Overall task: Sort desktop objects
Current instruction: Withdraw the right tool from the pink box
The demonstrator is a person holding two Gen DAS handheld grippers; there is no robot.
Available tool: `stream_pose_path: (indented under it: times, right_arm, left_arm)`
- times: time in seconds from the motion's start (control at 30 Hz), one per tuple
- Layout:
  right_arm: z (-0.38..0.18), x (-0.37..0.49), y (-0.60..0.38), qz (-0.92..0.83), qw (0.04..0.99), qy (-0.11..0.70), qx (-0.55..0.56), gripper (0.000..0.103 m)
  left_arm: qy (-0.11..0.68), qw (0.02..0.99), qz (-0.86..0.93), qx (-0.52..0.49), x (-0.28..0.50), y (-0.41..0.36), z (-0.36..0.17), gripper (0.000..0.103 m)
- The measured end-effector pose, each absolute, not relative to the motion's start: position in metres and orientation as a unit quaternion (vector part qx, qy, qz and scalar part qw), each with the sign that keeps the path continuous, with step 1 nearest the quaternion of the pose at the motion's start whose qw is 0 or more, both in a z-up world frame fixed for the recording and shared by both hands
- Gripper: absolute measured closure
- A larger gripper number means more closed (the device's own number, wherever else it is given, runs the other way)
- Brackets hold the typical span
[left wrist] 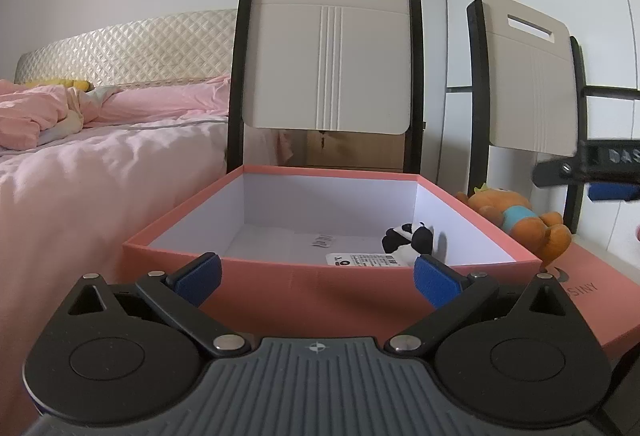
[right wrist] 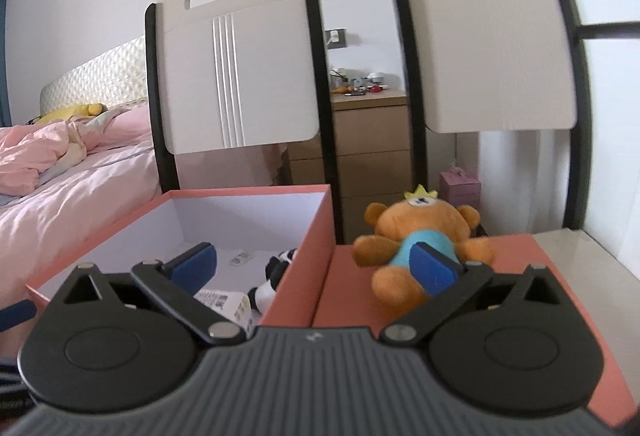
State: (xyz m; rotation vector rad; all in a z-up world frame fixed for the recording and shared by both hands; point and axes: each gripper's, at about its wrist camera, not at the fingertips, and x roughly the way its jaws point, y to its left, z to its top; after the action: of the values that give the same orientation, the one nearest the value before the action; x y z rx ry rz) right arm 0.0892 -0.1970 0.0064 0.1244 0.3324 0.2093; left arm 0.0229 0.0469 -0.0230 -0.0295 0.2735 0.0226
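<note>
- Left wrist view: my left gripper [left wrist: 318,278] stands wide open with nothing between its blue pads [left wrist: 434,280], just in front of the near wall of the salmon-pink box [left wrist: 320,288].
- Box interior is white; a small panda plush [left wrist: 410,238] lies on its floor toward the right corner, with a printed label [left wrist: 364,260] flat beside it and a small paper slip [left wrist: 322,239] further left.
- Orange bear plush [left wrist: 516,218] in a light-blue shirt lies outside the box to the right, on the pink lid [left wrist: 600,312] that sits flat just beside the box.
- At the right edge of this view, part of my right gripper [left wrist: 600,172] pokes in, blurred, above the bear.
- Behind the box stand two chairs [left wrist: 332,64] with cream backs, and a bed [left wrist: 80,156] with pink bedding stretches to the left.
- Right wrist view: my right gripper [right wrist: 326,266] has its jaws spread fully, empty, straddling the right wall of the box [right wrist: 308,276]; one pad sits over the box interior, the other in front of the bear [right wrist: 416,240].
- Bear lies on the lid [right wrist: 348,292], crown toward the chairs, apart from my pads as far as I can tell.
- Panda [right wrist: 272,276] shows inside the box against its right wall, a white carton [right wrist: 224,302] near it.
- Wooden drawer unit [right wrist: 372,152] stands between the chairs.
</note>
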Motion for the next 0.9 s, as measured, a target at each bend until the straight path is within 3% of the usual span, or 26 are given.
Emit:
stream_pose_path:
  times: [0.9]
  right_arm:
    - [-0.015,0.025,-0.204,0.065,0.984,0.152,0.073,0.000]
  left_arm:
    - [0.134,0.991,0.007,-0.011,0.022,0.046,-0.024,0.000]
